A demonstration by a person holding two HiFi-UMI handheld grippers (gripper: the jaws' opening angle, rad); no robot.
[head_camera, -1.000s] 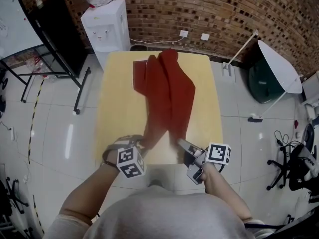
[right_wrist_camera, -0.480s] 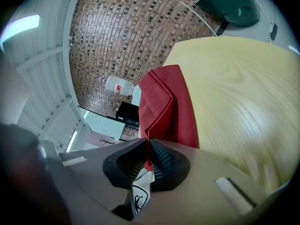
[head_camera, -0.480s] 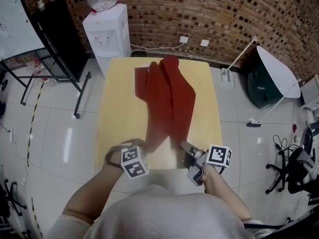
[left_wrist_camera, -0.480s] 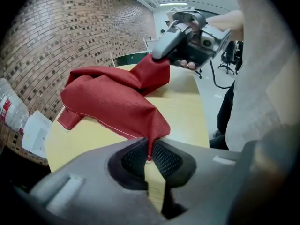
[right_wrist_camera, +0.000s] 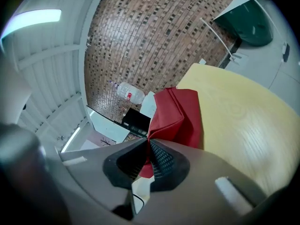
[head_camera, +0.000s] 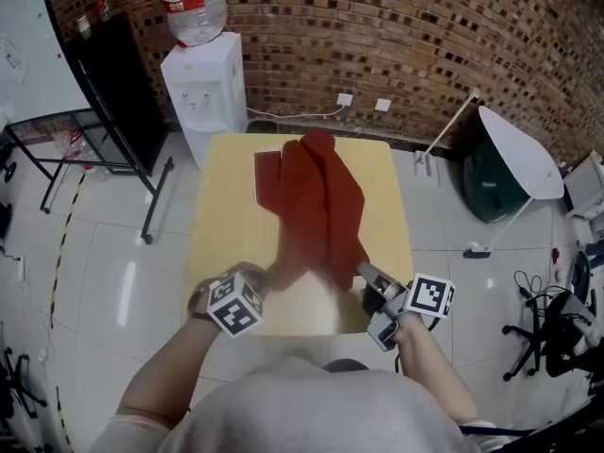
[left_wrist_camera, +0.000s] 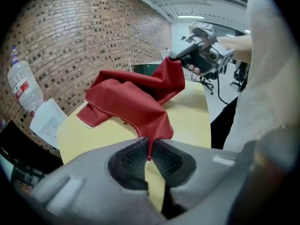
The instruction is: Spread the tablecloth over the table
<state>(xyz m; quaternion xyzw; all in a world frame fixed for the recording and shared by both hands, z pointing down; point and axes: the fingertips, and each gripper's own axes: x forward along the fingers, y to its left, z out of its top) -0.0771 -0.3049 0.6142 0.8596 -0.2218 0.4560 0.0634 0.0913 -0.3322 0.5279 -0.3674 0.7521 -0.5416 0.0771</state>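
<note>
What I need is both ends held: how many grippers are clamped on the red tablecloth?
2, both just closed. The left gripper pinches a corner of the red tablecloth at the near left of the table; the right gripper pinches another part at the near right.

At the top of my head view I see a white water dispenser (head_camera: 209,83) against the brick wall (head_camera: 415,26), with a clear bottle (head_camera: 193,3) seated on top. Two wall sockets (head_camera: 345,100) sit to its right. A black panel (head_camera: 118,74) stands upper left, a tilted white round board (head_camera: 524,163) is at right, and an office chair (head_camera: 543,324) is lower right, on pale floor tiles (head_camera: 94,272).
</note>
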